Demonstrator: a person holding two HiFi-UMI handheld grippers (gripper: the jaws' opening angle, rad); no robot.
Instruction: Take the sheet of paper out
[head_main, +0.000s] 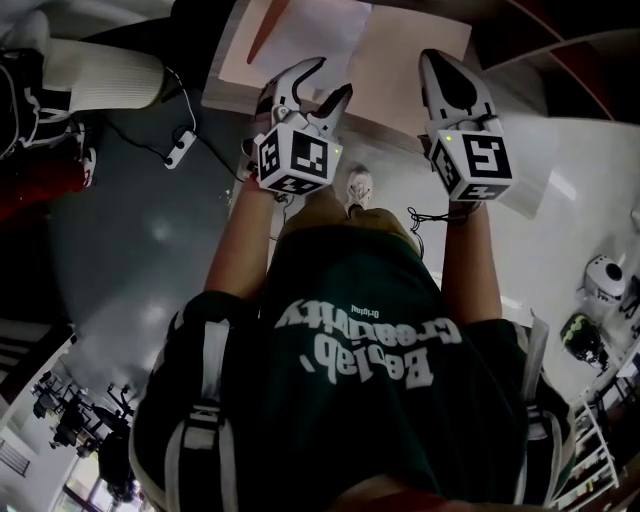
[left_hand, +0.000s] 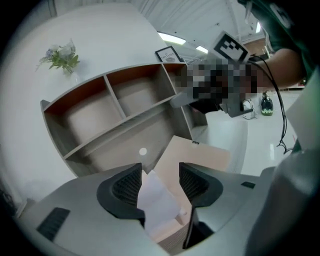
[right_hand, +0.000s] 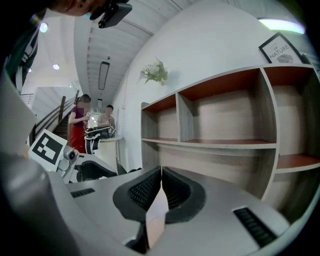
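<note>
A white sheet of paper (head_main: 320, 30) lies on a pinkish-beige folder (head_main: 405, 55) on the white table. My left gripper (head_main: 333, 77) hovers at the sheet's near edge with its jaws spread apart. In the left gripper view the paper (left_hand: 157, 197) shows in the gap of the left gripper (left_hand: 160, 182), on the folder (left_hand: 200, 157), and neither pad presses on it. My right gripper (head_main: 432, 58) is to the right, shut on the folder's near edge. The right gripper view shows the right gripper (right_hand: 161, 187) with its pads pinching a thin pinkish leaf of the folder (right_hand: 157, 215).
A curved wooden shelf unit (left_hand: 115, 110) stands behind the table, with a small plant (left_hand: 62, 57) and a framed sign (left_hand: 167, 54) on top. Two people (right_hand: 87, 125) stand far off. A power strip and cable (head_main: 180, 150) lie on the floor at left.
</note>
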